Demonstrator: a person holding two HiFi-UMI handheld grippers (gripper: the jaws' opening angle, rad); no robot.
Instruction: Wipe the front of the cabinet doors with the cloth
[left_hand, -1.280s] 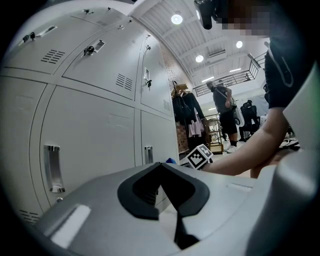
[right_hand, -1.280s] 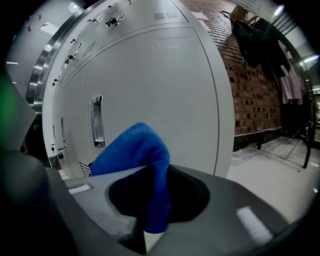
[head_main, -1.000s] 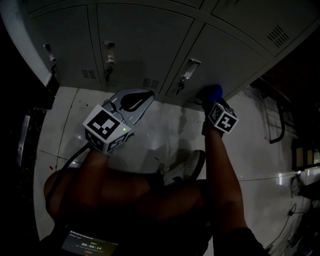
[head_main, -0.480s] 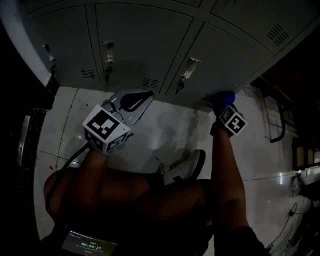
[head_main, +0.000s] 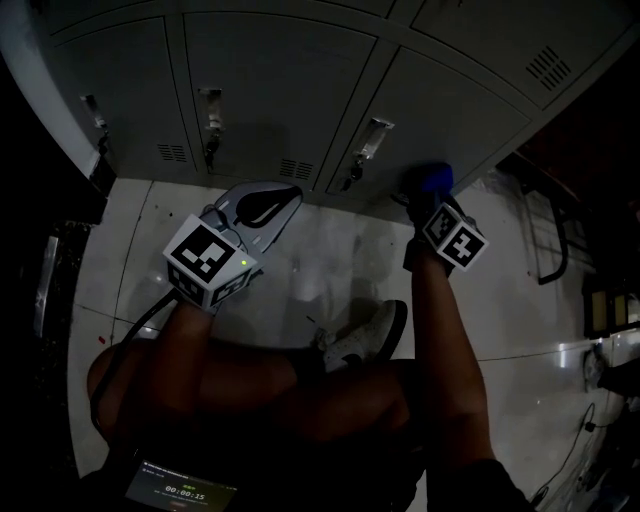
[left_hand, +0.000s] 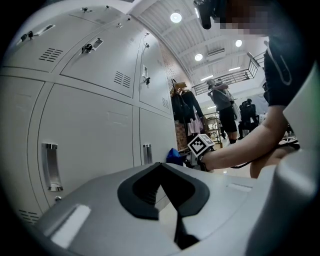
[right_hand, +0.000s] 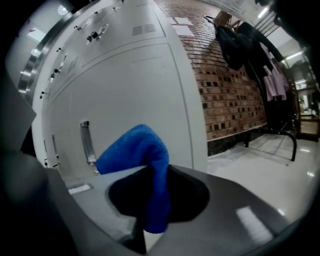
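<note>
Holding of cloth (right_hand: 137, 150) noted: right gripper (right_hand: 150, 202) clamped on 1 fold, bulk bunched above tips, close to low door (right_hand: 140, 85), beside handle (right_hand: 86, 142); contact not confirmed. Left gripper (left_hand: 167, 200) closed, empty, idle. Risks judged: fold dragged out of pinch; cloth snagged on handle; door scraped by bare jaw.

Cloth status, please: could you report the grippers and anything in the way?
Left gripper shut, empty. Right gripper shut on blue cloth, at lower cabinet door. Door handle beside cloth, nothing blocking.
</note>
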